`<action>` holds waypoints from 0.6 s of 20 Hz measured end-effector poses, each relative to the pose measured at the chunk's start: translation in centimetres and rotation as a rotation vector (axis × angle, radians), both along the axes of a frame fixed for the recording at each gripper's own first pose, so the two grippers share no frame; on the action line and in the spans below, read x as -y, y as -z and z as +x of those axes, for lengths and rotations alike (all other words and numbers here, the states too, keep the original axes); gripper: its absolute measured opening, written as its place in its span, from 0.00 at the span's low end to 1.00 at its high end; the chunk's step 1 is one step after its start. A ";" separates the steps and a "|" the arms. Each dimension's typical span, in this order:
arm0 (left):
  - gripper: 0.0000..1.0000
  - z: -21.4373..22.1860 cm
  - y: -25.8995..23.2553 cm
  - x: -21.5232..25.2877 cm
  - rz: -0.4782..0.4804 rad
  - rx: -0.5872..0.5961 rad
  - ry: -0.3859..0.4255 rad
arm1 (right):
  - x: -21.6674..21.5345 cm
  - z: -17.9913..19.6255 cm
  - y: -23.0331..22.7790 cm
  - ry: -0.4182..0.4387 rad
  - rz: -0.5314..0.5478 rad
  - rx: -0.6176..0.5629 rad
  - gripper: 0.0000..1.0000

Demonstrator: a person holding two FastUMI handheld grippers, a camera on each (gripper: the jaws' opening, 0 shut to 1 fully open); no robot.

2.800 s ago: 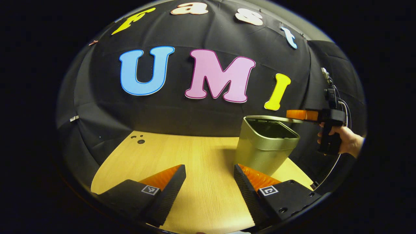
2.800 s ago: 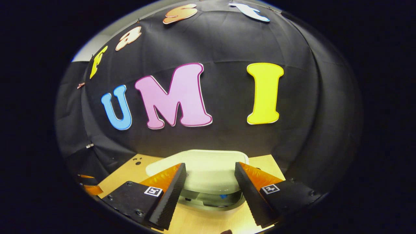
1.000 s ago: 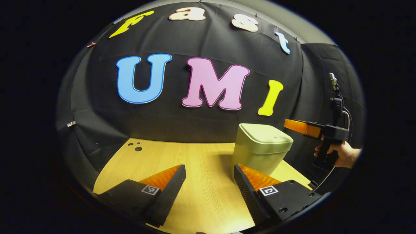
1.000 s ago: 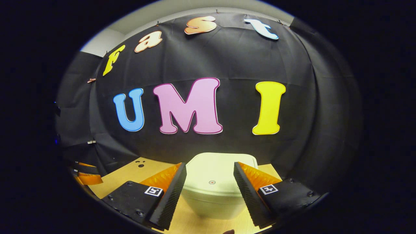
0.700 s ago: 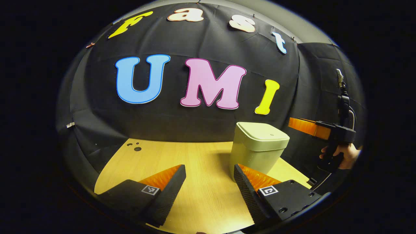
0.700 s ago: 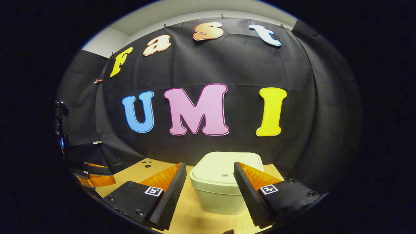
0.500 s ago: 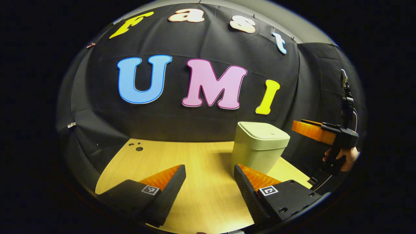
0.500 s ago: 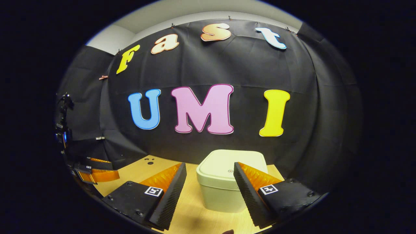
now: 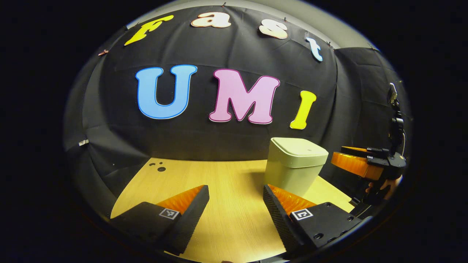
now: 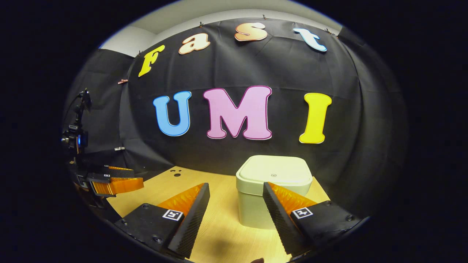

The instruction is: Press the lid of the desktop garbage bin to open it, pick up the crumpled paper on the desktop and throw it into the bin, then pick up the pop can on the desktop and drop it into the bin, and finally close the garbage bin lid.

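Both grippers I'm reading as wide open, holding nothing: left gripper (image 9: pixel 236 204), right gripper (image 10: pixel 236 202). Bin (image 10: pixel 272 182) stands lid-closed on the table (image 9: pixel 219 182), untouched.

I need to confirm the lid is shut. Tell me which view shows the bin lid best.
The right gripper view: the lid faces the camera nearly head-on, flat and seated on the bin, its whole top visible. The left gripper view shows the lid from the side and farther off, also seated.
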State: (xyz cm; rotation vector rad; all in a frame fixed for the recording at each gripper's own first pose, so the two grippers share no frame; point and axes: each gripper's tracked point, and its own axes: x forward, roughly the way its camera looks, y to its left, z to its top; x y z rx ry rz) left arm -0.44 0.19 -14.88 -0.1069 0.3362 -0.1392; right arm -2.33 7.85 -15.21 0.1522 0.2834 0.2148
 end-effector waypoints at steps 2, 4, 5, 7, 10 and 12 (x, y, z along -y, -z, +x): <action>0.95 0.2 -0.1 0.1 -0.001 0.001 0.000 | 0.1 -0.4 0.2 -0.005 0.000 -0.016 0.92; 0.96 0.2 0.0 0.5 -0.005 0.007 0.006 | 0.3 -0.6 0.0 -0.010 -0.005 -0.017 0.92; 0.96 0.4 0.0 0.6 -0.001 0.010 0.007 | 0.5 -0.5 0.0 -0.011 -0.012 -0.014 0.92; 0.96 0.6 0.2 0.6 0.010 0.007 -0.001 | 0.5 -0.7 0.0 -0.021 -0.020 -0.011 0.92; 0.95 0.6 0.4 0.6 0.004 0.001 -0.022 | 0.4 -0.6 0.3 -0.047 -0.027 -0.011 0.92; 0.96 0.4 0.5 0.7 0.002 0.001 -0.034 | 0.2 -0.6 0.3 -0.061 -0.024 -0.012 0.93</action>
